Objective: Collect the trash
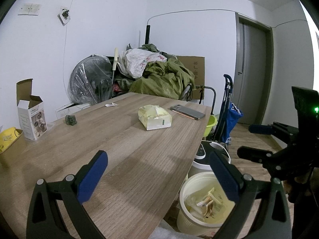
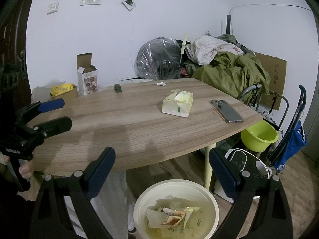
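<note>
Now both tools gape empty; right tool [image 2: 161,171] above trash bin [image 2: 139,205], wrappers [image 2: 173,216] inside.

The right tool [image 2: 161,171], fingers wide apart, hangs above the trash bin [image 2: 176,209] holding crumpled wrappers [image 2: 171,216].

Dim, cool indoor light is falling evenly; soft shadows are lying on the table [image 2: 139,127] ahead of the jaws; fisheye edges are bending and darkening.
</note>
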Demonstrator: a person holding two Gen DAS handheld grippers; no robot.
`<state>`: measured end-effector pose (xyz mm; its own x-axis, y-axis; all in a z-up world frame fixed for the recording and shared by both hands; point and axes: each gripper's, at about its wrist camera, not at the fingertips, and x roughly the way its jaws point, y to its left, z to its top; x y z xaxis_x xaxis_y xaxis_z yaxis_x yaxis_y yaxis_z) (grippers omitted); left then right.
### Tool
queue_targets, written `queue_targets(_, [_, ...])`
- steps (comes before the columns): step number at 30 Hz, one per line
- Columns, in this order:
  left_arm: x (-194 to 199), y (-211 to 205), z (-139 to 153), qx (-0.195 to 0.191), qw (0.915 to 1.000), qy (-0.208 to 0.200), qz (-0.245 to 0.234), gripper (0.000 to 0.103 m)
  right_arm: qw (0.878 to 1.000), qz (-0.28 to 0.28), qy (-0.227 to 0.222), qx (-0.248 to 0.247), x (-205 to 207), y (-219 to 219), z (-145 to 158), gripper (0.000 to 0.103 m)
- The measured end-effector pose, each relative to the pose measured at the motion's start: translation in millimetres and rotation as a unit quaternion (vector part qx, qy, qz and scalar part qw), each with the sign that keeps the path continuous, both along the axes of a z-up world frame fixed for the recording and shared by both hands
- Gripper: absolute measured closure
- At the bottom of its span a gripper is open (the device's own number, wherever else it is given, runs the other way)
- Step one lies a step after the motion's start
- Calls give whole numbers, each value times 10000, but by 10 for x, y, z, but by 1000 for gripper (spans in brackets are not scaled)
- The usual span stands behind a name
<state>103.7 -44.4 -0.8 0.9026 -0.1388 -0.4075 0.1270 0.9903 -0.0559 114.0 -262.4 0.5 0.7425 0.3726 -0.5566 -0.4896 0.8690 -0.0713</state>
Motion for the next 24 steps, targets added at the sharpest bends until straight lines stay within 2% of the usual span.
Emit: queue_targets(24, [-9, 13, 28, 1, 10000, -53, 40, 1, 10000, 7, 5, 3, -2, -10, -3, 9])
